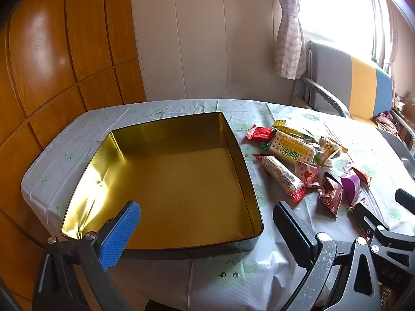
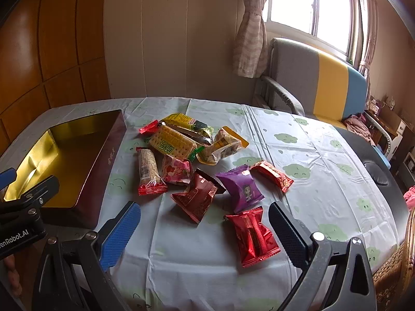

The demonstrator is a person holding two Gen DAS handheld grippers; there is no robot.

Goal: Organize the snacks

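Observation:
An empty gold-lined tin box (image 1: 116, 153) (image 2: 114, 134) sits on the left of the table. Beside it to the right lies a pile of wrapped snacks: a cracker pack (image 1: 290, 150) (image 2: 172, 141), a cereal bar (image 1: 281, 177) (image 2: 147, 169), a purple packet (image 1: 350, 184) (image 2: 240, 188), a dark red packet (image 2: 197, 195) and a bright red packet (image 2: 253, 235). My left gripper (image 1: 207, 220) hovers open over the tin's near edge with nothing between its fingers. My right gripper (image 2: 205, 220) hangs open above the near snacks, the bright red packet lying between its fingers on the cloth.
A white tablecloth with green clouds (image 2: 311, 155) covers the table. A grey, yellow and blue chair (image 2: 324, 83) stands at the far right by a curtained window. Wooden panels (image 1: 52, 64) line the left wall. A wicker basket (image 2: 394, 272) sits at the right edge.

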